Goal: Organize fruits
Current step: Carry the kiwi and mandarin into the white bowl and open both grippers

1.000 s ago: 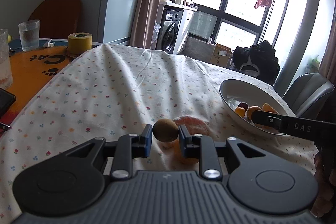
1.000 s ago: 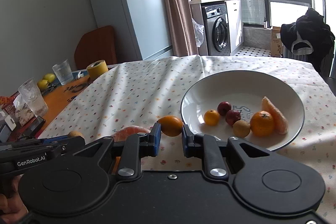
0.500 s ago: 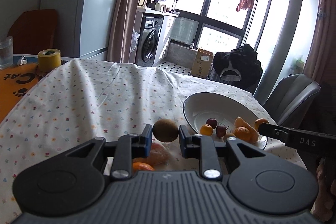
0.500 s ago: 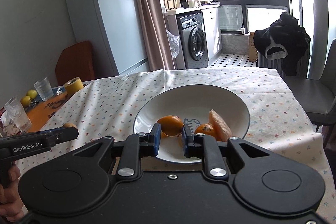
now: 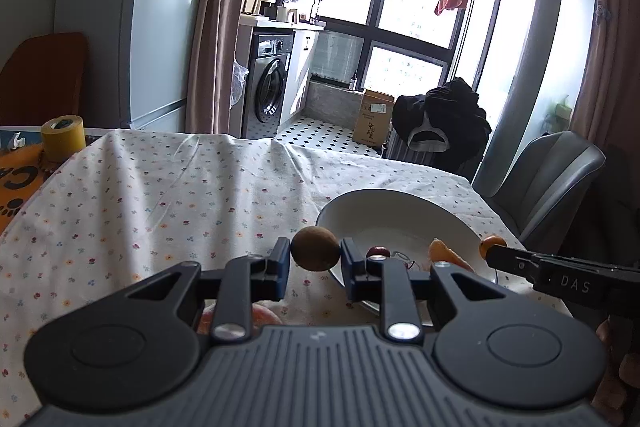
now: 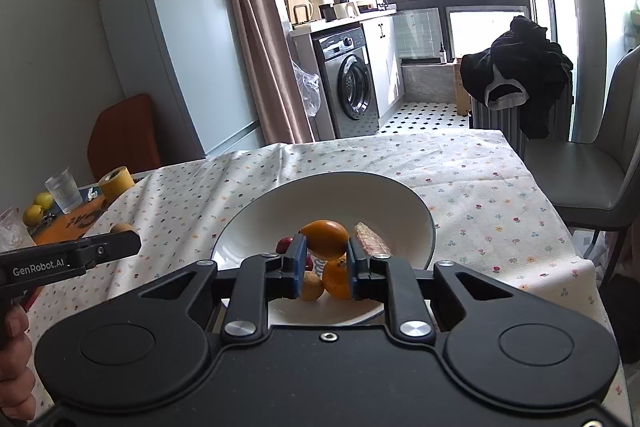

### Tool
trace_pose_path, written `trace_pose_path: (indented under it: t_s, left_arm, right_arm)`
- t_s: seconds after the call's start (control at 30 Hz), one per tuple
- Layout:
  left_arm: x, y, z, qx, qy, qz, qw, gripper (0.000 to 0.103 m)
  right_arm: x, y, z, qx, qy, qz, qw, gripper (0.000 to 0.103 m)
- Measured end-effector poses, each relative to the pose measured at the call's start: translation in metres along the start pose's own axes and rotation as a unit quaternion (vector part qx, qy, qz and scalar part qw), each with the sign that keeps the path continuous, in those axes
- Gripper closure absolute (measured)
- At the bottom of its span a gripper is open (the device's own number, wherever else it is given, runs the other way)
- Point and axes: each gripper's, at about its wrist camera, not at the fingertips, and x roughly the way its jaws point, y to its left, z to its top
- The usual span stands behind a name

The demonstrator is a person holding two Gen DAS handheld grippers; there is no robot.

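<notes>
My left gripper (image 5: 315,254) is shut on a brown kiwi (image 5: 315,253), held above the tablecloth just left of the white bowl (image 5: 360,201). My right gripper (image 6: 325,247) is shut on a small orange fruit (image 6: 325,244) and hangs over the white bowl (image 6: 280,203). Inside the bowl lie an orange (image 6: 335,279), a yellowish round fruit (image 6: 311,287), dark red fruits (image 6: 283,245) and a peeled citrus piece (image 6: 372,241). An orange-pink fruit piece (image 5: 264,317) rests on the cloth under my left gripper, mostly hidden.
A flowered cloth (image 5: 160,195) covers the table. At the left stand a yellow tape roll (image 5: 63,138), a glass of water (image 6: 64,190) and yellow fruits (image 6: 38,207) on an orange mat. A grey chair (image 6: 592,179) is at the right. A hand (image 6: 14,355) grips the left tool.
Both grippers rose and moved right toward the bowl. The right one, with its orange fruit, went from beside the bowl's rim to over its middle. The left one carried the kiwi closer to the bowl.
</notes>
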Motion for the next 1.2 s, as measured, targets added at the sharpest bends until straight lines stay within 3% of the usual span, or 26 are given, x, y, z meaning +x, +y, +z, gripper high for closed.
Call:
trace_pose_path:
  t_s: [1.2]
  left_arm:
    - [0.095,-0.031,0.006,0.035,0.053,-0.007,0.9979,0.078]
  right_arm:
    - [0.069,-0.015,0.005,0.009,0.037,0.030,0.999,0.083]
